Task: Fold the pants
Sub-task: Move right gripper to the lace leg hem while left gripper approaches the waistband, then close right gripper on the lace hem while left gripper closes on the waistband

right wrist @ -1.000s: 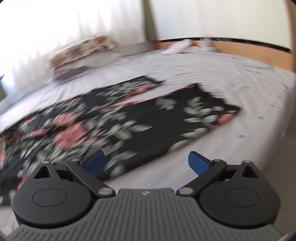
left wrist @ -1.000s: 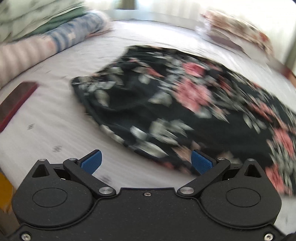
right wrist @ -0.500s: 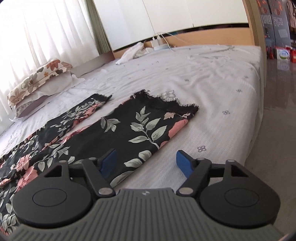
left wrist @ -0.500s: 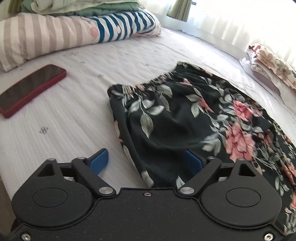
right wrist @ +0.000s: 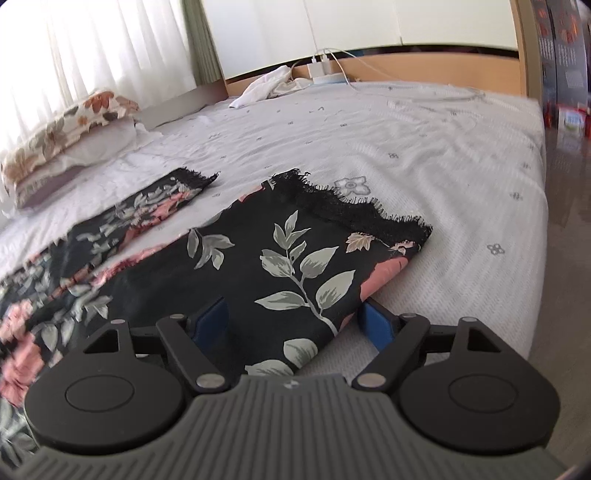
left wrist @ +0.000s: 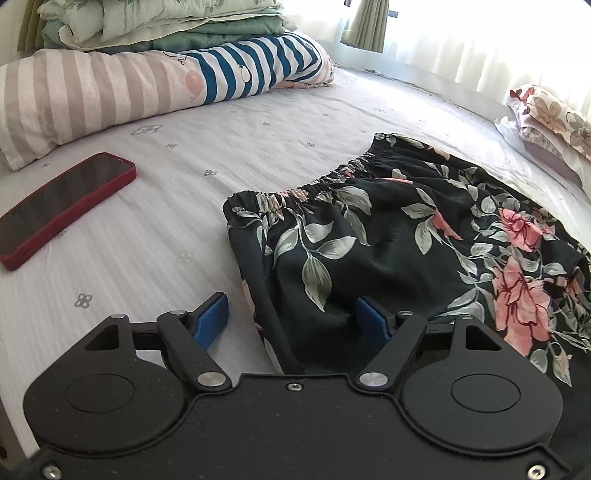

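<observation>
Blue pads of the left gripper (left wrist: pixel 291 319) sat wide apart at the bottom of the left wrist view, straddling the side seam of the floral pants (left wrist: pixel 388 258), one pad over bare sheet, the other over black fabric, nothing pinched between them. Past the pads, the gathered waistband (left wrist: pixel 317 184) ran across mid-frame, and the pants spread away toward the right edge. Off at the left lay a red-cased phone (left wrist: pixel 62 206), flat on the bed (left wrist: pixel 184 147) and well apart from the cloth. Farther back, upper left, a striped pillow (left wrist: pixel 92 96) carried a stack of folded green bedding (left wrist: pixel 166 26). Over in the right wrist view, the right gripper (right wrist: pixel 295 325) was open as well, pads either side of the near leg's outer edge, gripping nothing. Beyond them the fringed hem (right wrist: pixel 351 210) of that leg crossed the centre of the frame, while the other leg (right wrist: pixel 147 206) angled off at centre left. A floral pillow (right wrist: pixel 66 133) rested at the upper left, and a white cloth (right wrist: pixel 266 86) lay by the headboard near the top centre.
</observation>
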Demonstrator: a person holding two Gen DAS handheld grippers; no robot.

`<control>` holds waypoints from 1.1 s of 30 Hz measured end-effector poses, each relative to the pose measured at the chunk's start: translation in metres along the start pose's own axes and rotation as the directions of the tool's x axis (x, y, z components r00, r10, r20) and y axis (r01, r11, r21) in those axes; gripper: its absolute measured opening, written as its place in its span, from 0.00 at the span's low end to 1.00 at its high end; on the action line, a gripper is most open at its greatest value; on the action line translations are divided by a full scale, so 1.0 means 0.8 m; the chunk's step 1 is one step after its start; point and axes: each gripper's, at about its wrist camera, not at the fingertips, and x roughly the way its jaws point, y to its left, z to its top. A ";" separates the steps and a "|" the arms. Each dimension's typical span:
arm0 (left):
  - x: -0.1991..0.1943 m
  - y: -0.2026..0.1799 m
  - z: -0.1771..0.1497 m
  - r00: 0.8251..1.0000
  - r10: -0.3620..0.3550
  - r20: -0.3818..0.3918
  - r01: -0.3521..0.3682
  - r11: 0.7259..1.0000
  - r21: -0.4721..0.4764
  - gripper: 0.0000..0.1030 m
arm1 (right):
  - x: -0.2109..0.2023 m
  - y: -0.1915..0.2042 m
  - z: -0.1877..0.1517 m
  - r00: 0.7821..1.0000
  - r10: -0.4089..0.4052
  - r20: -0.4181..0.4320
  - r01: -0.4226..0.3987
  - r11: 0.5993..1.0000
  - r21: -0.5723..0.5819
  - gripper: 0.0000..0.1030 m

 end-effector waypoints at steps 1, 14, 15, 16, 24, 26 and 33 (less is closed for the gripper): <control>0.001 0.001 0.000 1.000 0.000 0.004 0.000 1.000 -0.005 0.72 | 0.000 0.002 0.000 1.000 -0.005 0.000 0.005 1.000 -0.017 0.78; -0.013 0.021 0.008 1.000 0.007 0.011 -0.006 0.999 -0.049 0.04 | 0.006 -0.017 0.022 1.000 0.024 -0.020 -0.024 0.999 0.024 0.07; -0.016 0.025 0.009 1.000 0.006 0.013 -0.006 0.998 -0.064 0.03 | 0.005 -0.022 0.025 0.999 0.039 -0.023 -0.038 0.999 0.036 0.05; -0.020 0.028 0.010 1.000 0.015 0.022 -0.013 0.998 -0.067 0.02 | 0.002 -0.026 0.027 0.999 0.038 -0.022 -0.038 0.998 0.041 0.02; -0.057 0.037 0.022 0.996 0.030 0.085 -0.028 0.999 -0.022 0.01 | -0.020 -0.042 0.039 1.000 -0.015 0.016 0.014 0.999 0.033 0.02; -0.066 0.040 0.024 0.995 0.024 0.093 -0.022 1.000 -0.021 0.01 | -0.024 -0.050 0.041 1.000 -0.020 0.020 0.019 0.999 0.044 0.02; -0.063 0.045 0.019 0.999 0.015 0.051 -0.014 1.000 -0.016 0.06 | -0.019 -0.093 0.040 0.994 0.106 -0.021 -0.100 0.977 0.187 0.19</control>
